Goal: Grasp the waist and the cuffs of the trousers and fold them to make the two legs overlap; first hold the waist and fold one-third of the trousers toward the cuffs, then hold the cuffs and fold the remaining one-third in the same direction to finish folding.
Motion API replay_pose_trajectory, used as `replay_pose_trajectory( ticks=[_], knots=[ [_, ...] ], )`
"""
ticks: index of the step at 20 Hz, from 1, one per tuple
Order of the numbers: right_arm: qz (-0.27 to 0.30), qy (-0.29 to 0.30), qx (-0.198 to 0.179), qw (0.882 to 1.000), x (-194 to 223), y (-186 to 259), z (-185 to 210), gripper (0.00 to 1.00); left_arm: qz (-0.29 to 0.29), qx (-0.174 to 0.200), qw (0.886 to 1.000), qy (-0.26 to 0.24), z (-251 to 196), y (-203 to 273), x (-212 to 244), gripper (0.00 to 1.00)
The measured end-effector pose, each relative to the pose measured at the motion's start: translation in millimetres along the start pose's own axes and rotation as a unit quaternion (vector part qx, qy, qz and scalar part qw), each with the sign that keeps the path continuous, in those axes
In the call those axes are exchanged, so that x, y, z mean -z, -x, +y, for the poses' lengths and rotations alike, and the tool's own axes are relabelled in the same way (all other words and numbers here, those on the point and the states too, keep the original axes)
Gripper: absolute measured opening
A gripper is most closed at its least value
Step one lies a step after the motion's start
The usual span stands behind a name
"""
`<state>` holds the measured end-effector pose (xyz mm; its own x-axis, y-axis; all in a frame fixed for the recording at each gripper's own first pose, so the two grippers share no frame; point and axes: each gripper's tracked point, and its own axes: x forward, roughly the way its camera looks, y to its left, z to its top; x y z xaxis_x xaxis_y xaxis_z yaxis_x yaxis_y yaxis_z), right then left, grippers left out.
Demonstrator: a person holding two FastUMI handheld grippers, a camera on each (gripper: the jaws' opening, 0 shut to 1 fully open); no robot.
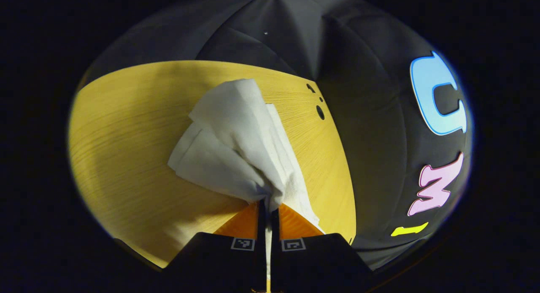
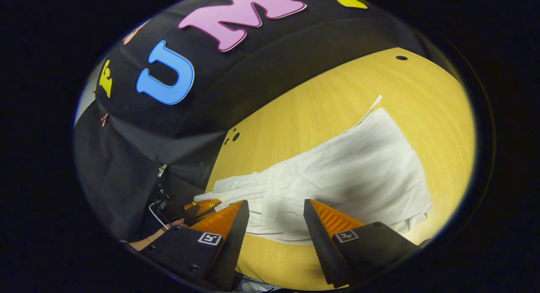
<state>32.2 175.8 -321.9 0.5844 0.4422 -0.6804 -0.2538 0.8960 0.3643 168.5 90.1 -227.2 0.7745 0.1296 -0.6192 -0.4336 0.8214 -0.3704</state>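
A: Start on the left. What is the left gripper [image 1: 266,208] doing?

B: Its 2 fingers are pressed together on a bunched end of the white trousers [image 1: 236,145], lifting that end a little off the counter [image 1: 122,128]. From the pinch the cloth fans away across the counter, toward the small dark holes [image 1: 318,107] near the counter's far corner.

A: And the right gripper [image 2: 276,219]?

B: Spread wide, holding nothing. It hangs over the near edge of the trousers [image 2: 337,174], 1 finger to either side of a gathered strip of cloth. In the right gripper view the other gripper [image 2: 202,206] shows at the cloth's left end, with a hand [image 2: 158,236] behind it.

A: Which step is this, then?

B: My judgement: the opening one, taking hold of both ends so the 2 legs can be laid over each other. 1 end is taken; the other is not. I cannot tell for certain which end is the waist, though the gathered band near the left gripper suggests it.

A: How does the garment lie?

B: Flat on the counter, long axis running from the left gripper's pinch out to the broad end at the right of the right gripper view, where a thin strip of cloth [image 2: 373,105] sticks out from the far corner.

A: So the next move?

B: Probably the right gripper must lower, close on the cloth, and then both carry it over together, keeping the cloth taut.
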Motion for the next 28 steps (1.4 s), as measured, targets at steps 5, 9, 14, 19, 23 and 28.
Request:
replay_pose_trajectory(
  ticks=[5, 9, 14, 19, 23, 28],
  knots=[
    [-0.024, -0.030, 0.030, 0.999, -20, 30, -46, 0.81, -0.025, 0.031, 0.999, -0.002, -39, 19, -4, 0.09],
    [-0.029, -0.027, 0.050, 0.998, -27, 46, -78, 0.81, -0.053, 0.053, 0.995, -0.059, -76, 39, 1, 0.09],
    [-0.040, -0.049, 0.059, 0.996, -44, 68, -105, 0.81, -0.080, 0.077, 0.983, -0.147, -131, 56, 19, 0.08],
    [-0.056, -0.057, 0.065, 0.995, -65, 83, -128, 0.81, -0.088, 0.100, 0.955, -0.264, -189, 65, 63, 0.08],
    [-0.073, -0.075, 0.069, 0.992, -82, 96, -151, 0.81, -0.091, 0.102, 0.927, -0.349, -220, 64, 100, 0.08],
    [-0.095, -0.121, 0.067, 0.986, -98, 110, -175, 0.81, -0.079, 0.113, 0.897, -0.419, -245, 59, 152, 0.08]
  ],
)
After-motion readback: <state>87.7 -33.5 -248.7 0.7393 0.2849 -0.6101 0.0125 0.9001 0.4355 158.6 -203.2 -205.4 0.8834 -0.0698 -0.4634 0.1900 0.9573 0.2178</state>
